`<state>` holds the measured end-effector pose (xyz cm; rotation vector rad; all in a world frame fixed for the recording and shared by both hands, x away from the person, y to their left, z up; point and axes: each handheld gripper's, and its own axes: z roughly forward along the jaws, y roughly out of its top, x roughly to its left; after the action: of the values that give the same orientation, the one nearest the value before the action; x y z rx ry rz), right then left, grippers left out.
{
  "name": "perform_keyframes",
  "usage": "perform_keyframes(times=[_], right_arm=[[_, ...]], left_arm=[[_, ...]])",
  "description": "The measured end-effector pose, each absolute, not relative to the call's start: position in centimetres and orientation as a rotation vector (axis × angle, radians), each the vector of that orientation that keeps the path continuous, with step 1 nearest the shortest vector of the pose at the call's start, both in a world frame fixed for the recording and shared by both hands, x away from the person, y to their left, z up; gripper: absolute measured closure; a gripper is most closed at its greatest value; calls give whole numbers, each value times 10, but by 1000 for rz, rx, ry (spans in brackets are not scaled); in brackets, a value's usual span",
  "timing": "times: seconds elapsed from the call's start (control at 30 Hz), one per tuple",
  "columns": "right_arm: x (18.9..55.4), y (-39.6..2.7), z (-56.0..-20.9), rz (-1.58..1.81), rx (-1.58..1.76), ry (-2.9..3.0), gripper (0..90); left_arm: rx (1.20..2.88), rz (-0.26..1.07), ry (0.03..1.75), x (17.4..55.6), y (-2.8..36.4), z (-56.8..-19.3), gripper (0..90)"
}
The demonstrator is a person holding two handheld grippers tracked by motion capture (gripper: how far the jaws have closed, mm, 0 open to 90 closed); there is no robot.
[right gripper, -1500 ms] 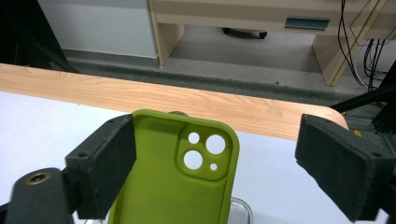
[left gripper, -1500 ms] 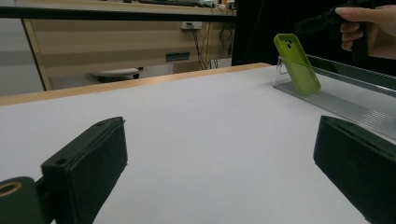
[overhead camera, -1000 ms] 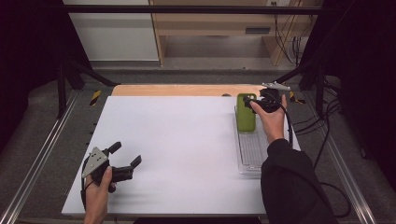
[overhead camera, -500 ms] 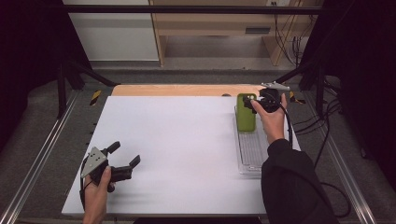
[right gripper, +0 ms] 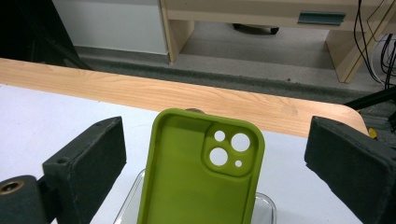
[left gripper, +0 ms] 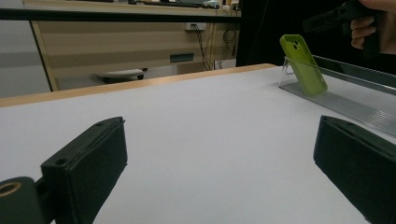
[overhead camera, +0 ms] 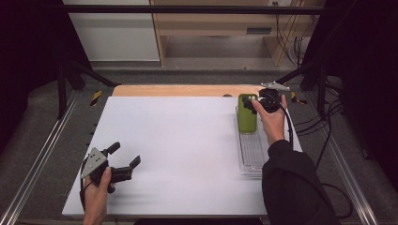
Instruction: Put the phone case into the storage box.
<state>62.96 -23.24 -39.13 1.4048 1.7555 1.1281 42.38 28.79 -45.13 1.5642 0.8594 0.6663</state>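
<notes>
In the high view, a white table [overhead camera: 178,154] carries a clear ridged tray [overhead camera: 252,150] along its right side, with a green phone case [overhead camera: 247,113] propped at the tray's far end. The right gripper [overhead camera: 253,104] is held just beside the case's upper right edge, its grey plate on top and a cable trailing back over the sleeve. The left gripper [overhead camera: 126,160] rests low near the table's front left corner, well apart from the tray, jaws spread wide. A strip of bare wood [overhead camera: 183,90] edges the far side of the table, and metal rails run along both flanks.

In the left gripper view, the two black jaws stand far apart over bare white surface. The case [left gripper: 303,65] leans tilted against the tray's clear end wall [left gripper: 286,70], with the other gripper and a hand above it at the top right.

In the right gripper view, the jaws are released, one on each side of the case [right gripper: 196,182] without touching it. The case's hollow inside and camera holes face the camera; it stands between the jaws and the wooden edge [right gripper: 140,93] beyond.
</notes>
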Motion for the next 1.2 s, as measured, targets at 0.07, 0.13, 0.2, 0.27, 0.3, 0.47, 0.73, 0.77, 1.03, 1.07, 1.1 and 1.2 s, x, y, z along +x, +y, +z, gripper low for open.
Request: perform_keyframes(times=[0.07,0.13,0.2,0.27,0.3,0.47,0.73,0.77,1.03,1.07,1.1,1.2], right_arm=[[629,-232,-391,1132,1401,1757,58],[629,-232,-391,1130,1398,1761,58],[628,-231,-390,1130,1390,1767,58],[627,-231,-390,1130,1388,1772,58],[627,-230,-390,1131,1386,1772,58],[625,-228,-388,1134,1374,1779,64],[622,-226,-384,1148,1362,1788,63],[621,-225,-384,1148,1361,1789,63],[616,-225,-381,1167,1352,1794,63],[616,-225,-381,1169,1351,1795,63],[615,-225,-380,1170,1352,1795,63],[613,-225,-379,1176,1344,1795,62]], left_arm=[[1563,667,860,424,288,-451,23],[1563,668,860,424,289,-451,23],[1562,669,863,424,289,-451,23],[1558,671,866,424,291,-451,23],[1556,673,868,424,292,-451,23],[1550,679,868,424,297,-451,23],[1533,684,878,425,303,-451,20],[1531,683,880,425,304,-451,20],[1527,681,883,425,306,-452,20],[1528,681,880,425,306,-452,20],[1526,680,883,425,306,-452,20],[1529,678,885,426,305,-453,20]])
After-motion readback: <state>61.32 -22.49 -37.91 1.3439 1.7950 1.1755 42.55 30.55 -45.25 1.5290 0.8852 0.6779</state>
